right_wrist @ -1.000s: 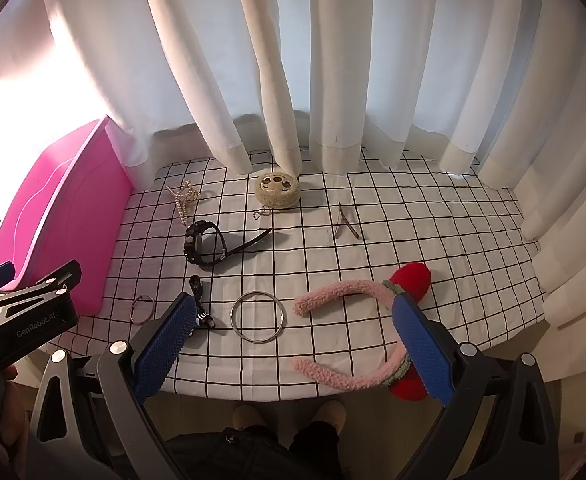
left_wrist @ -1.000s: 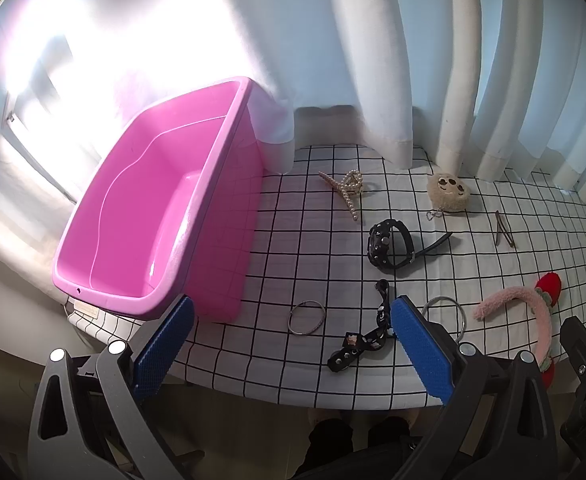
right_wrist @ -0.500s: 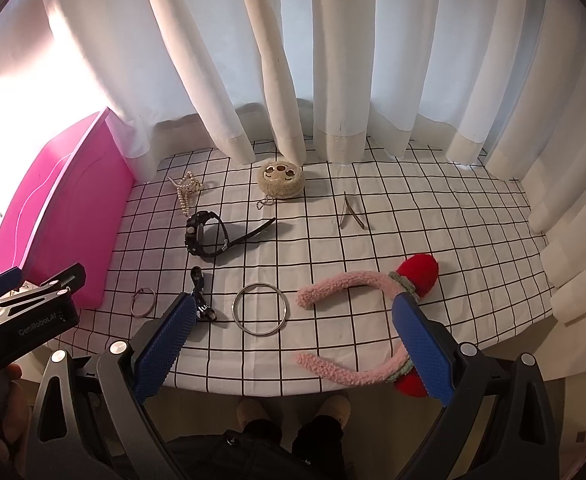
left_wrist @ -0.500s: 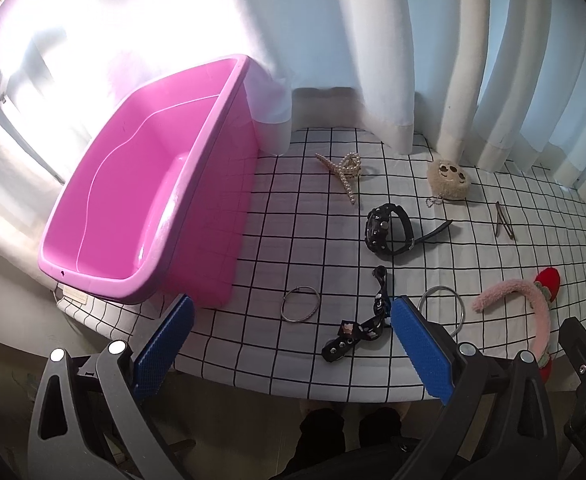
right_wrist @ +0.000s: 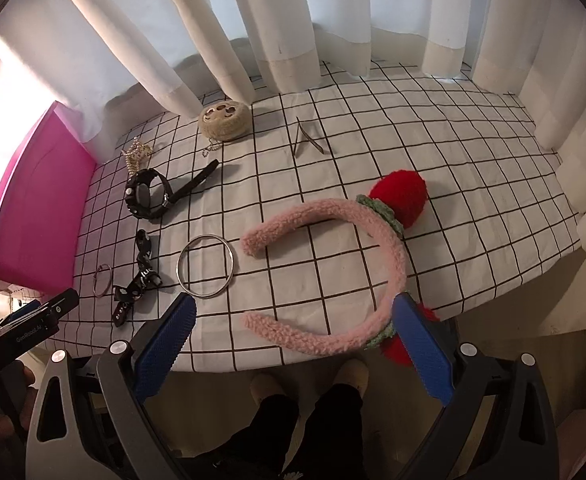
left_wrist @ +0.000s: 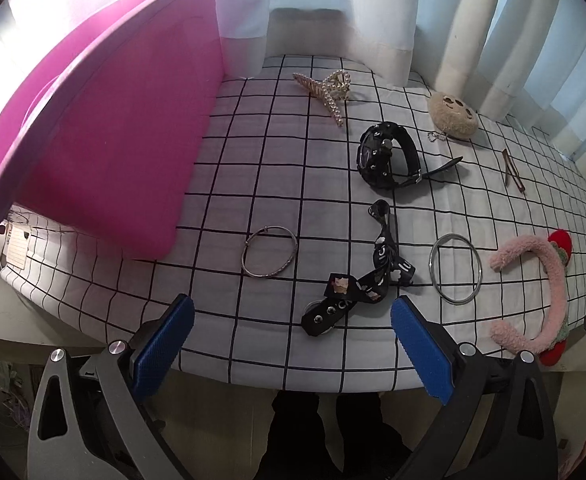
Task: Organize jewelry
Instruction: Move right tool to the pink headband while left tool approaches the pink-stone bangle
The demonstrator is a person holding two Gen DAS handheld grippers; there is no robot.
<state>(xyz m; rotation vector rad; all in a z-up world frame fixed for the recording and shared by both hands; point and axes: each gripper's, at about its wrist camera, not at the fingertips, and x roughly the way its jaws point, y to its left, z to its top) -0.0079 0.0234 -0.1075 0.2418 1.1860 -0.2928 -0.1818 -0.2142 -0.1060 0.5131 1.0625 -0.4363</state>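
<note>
Your left gripper (left_wrist: 292, 334) hangs at the near edge of the table, its blue-padded jaws set wide apart and holding nothing. Directly ahead of it lies the black printed ribbon choker with metal eyelets (left_wrist: 363, 276); the thin silver bangle (left_wrist: 269, 252) lies to its left, and the larger plain steel ring (left_wrist: 456, 267) to its right. None of the three touches a pad.

The large pink plastic tub (left_wrist: 105, 136) stands at the left on the white cloth with the black grid (left_wrist: 285, 168). Behind the choker lies the black wristwatch with its strap undone (left_wrist: 389, 156), and farther back the pearl-studded claw hair clip (left_wrist: 329, 88) and the round beige plush keychain (left_wrist: 452, 116). A slim brown hair pin (left_wrist: 512, 170) lies to the right.

Your right gripper (right_wrist: 293, 330) also has its jaws spread wide, with nothing between the pads. The fluffy pink headband with red pom-poms (right_wrist: 357, 264) lies straight ahead of it. The right-hand pad appears to overlap the headband's near curve, but contact cannot be confirmed from this view. The steel ring lies just left of the headband, apart from it.
</note>
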